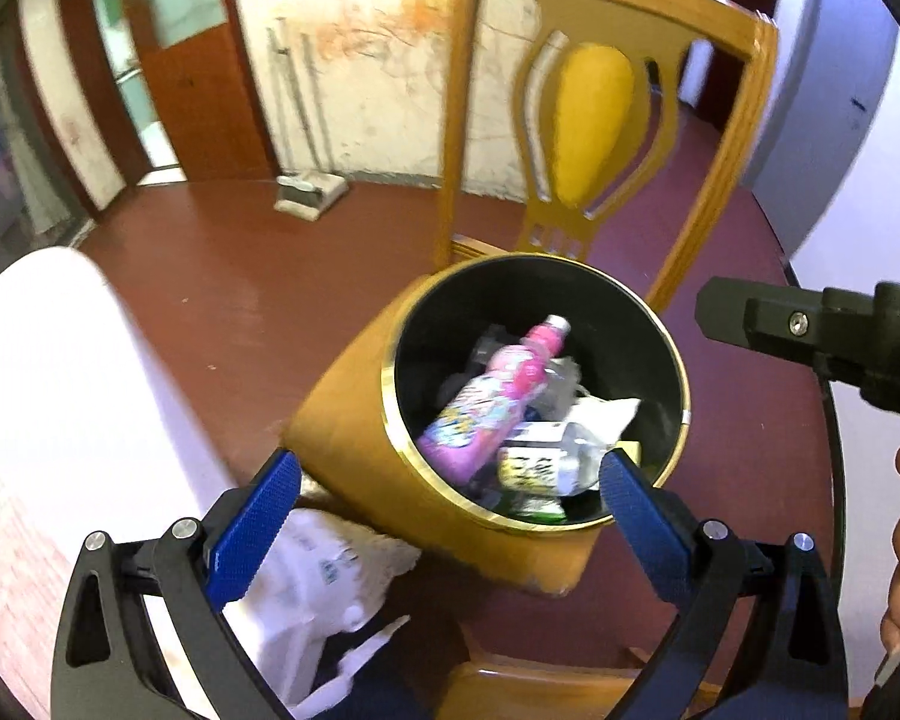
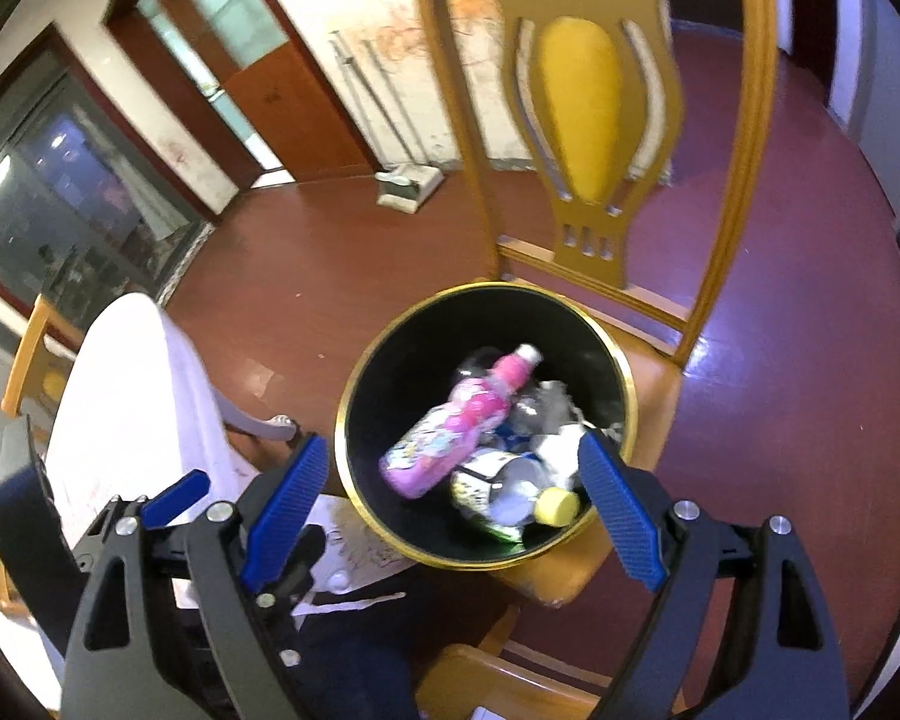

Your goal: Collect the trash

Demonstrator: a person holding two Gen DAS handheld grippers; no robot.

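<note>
A wooden chair (image 2: 594,138) stands on the red floor (image 2: 306,240), and a black bin (image 2: 354,420) with a gold rim sits on its seat. Inside lie a pink bottle (image 2: 450,429), a cup (image 2: 498,489) and a yellow cap (image 2: 557,507). Both the left gripper (image 1: 450,489) and the right gripper (image 2: 456,483) hover above the bin, jaws wide, empty. More trash, white paper (image 1: 324,564), lies beside the bin; I would approach it low and centred before closing.
</note>
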